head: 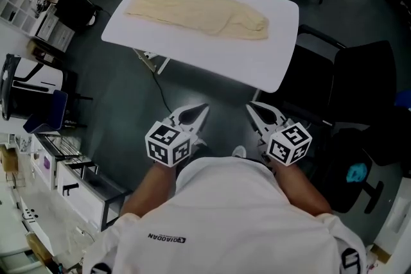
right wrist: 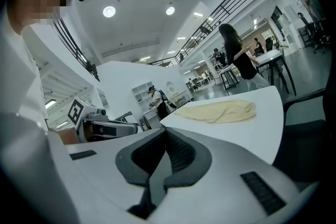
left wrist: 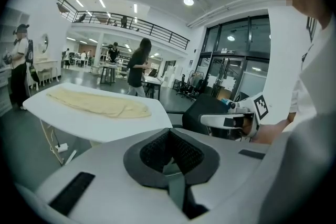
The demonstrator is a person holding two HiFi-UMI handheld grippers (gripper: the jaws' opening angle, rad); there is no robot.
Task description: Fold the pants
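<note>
Pants (head: 199, 15), flat on table (head: 257, 67), likely light and limp: pinch a hem edge. Left claw (head: 204, 108), right claw (head: 252, 106): pressed together, empty.

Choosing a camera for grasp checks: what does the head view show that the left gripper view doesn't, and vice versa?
Head view only: the left gripper from above with its marker cube, short of the white table.
Left gripper view only: its jaws close up, together, nothing between them; ceiling lights and a balcony railing.
Both: the cream pants lying on that table, untouched, and the right gripper.
</note>
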